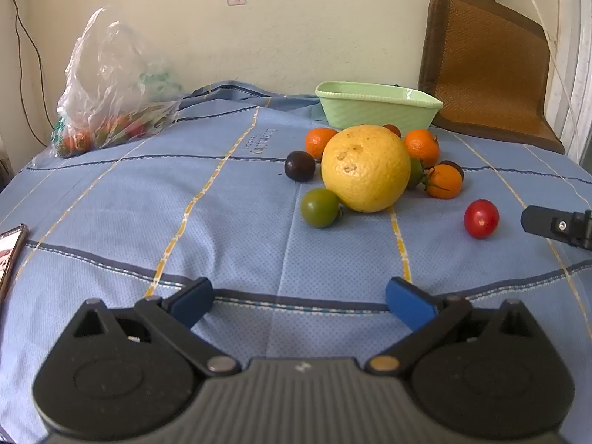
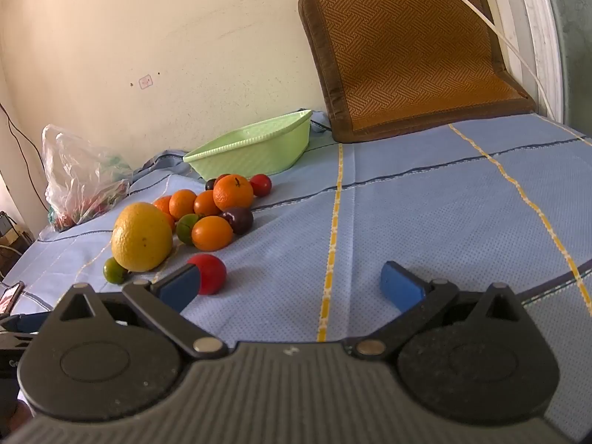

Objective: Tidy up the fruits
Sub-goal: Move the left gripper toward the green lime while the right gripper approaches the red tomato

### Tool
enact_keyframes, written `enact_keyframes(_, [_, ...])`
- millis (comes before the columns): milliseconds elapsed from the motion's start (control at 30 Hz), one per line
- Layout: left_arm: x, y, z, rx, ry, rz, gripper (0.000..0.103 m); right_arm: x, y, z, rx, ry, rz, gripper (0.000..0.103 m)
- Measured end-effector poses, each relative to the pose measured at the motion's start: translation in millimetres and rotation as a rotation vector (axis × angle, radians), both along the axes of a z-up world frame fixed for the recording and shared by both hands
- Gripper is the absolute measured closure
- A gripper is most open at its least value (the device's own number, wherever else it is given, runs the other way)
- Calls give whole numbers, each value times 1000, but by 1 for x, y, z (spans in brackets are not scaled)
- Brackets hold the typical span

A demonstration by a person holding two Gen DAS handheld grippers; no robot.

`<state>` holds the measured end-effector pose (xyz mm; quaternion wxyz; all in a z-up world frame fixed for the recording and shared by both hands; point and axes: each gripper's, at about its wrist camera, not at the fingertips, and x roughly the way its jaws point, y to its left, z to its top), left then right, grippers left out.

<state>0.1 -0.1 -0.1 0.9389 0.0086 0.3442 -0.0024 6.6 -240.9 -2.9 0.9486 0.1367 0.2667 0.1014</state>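
Nearest the left wrist camera, the left gripper [image 1: 299, 301] is seen spread wide above the blue checked cloth [image 1: 148, 203] on the tabletop, with nothing between its blue pads. Beyond it, a large yellow citrus [image 1: 365, 168] is ringed by small fruits: a green tomato [image 1: 320, 208] touching its near side, a dark plum [image 1: 299, 166], and tangerines [image 1: 421, 143]. A red tomato [image 1: 481, 218] lies apart. A green basket [image 1: 377, 108] stands behind, a plastic bag [image 1: 111, 85] far left.

From the right wrist view, the right gripper [image 2: 290, 288] is likewise held wide and empty; the red tomato [image 2: 211, 273] is partly hidden behind its left pad. The pile sits between gripper and green basket [image 2: 255, 150].
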Motion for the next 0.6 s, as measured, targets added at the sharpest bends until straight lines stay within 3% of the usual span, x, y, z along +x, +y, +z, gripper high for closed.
enact_keyframes(200, [-1,0,0,4,-4,-20,0,0,0,0,-3,0,0,0])
enact_keyframes(433, [-1,12,0,7,-5,-145,0,0,0,0,0,0,0,0])
enact_keyframes(600, [-5,17,-2,-13,-27,-171,0,1,-1,-1,2,-1,0,0])
